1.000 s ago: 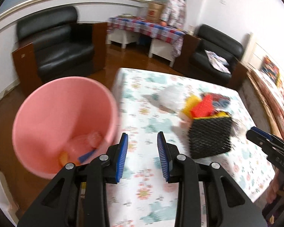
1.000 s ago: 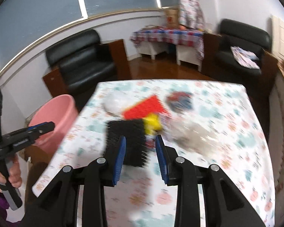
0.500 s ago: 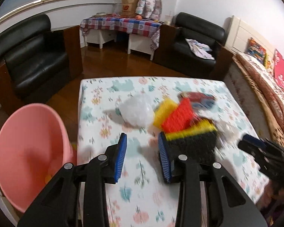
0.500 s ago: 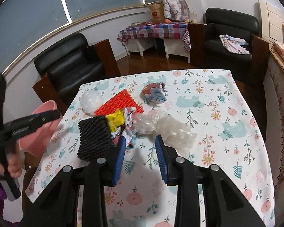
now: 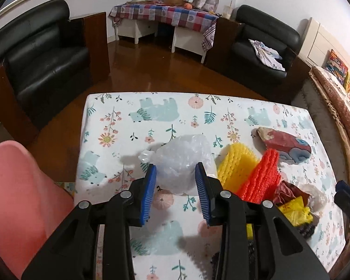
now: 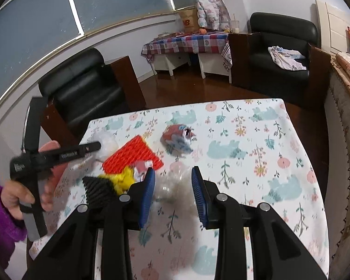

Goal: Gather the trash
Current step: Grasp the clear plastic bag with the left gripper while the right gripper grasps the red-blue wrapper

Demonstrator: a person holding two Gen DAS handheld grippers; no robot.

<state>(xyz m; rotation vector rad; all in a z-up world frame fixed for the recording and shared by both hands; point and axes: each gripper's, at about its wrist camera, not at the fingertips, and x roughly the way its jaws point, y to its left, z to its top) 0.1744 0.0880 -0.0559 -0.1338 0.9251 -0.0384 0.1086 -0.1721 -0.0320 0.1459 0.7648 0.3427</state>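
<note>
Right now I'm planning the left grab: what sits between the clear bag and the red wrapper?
In the left wrist view, yellow mesh and red mesh lie between the clear bag and the red wrapper.

Clear crinkled plastic bag (image 5: pixel 183 161); ribbed red foam net (image 5: pixel 260 177); glossy wood floor (image 5: pixel 151 77).

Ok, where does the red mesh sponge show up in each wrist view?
Left wrist: red mesh sponge right of centre, beside the yellow mesh sponge, just right of the open left gripper.
Right wrist: red mesh sponge left of centre, up-left of the open right gripper.
Shared landmark: crumpled red-blue wrapper, beyond it.
</note>
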